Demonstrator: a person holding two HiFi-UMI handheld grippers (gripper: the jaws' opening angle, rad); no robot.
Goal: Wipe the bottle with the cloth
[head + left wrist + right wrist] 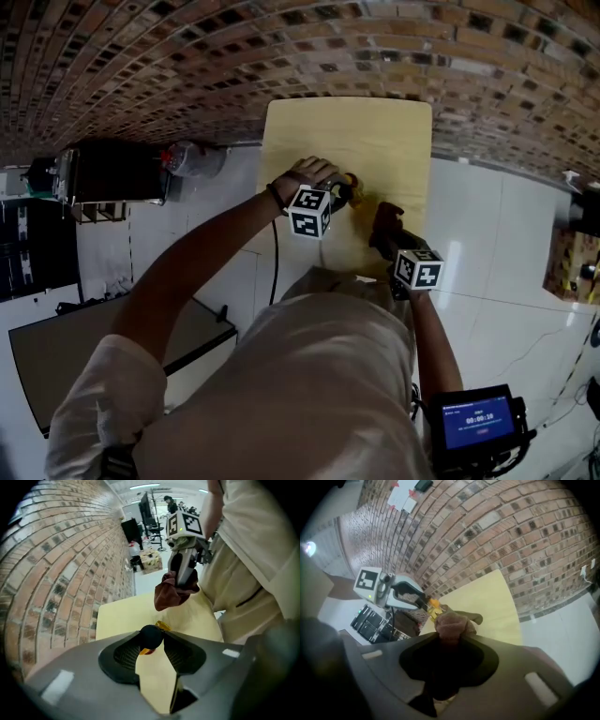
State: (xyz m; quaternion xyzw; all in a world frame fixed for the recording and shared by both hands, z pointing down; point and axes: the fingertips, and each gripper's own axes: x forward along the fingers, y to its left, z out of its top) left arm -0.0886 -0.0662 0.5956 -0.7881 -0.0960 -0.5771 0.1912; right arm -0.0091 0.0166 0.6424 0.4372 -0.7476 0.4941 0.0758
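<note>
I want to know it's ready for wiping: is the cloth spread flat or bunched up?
Bunched up: the cloth hangs as a crumpled wad, clamped in the jaws of the right gripper.

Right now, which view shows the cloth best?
The left gripper view: the cloth hangs in full from the right gripper, above the table. The right gripper view shows only a bunched bit clamped between its jaws; the head view, a small dark shape.
</note>
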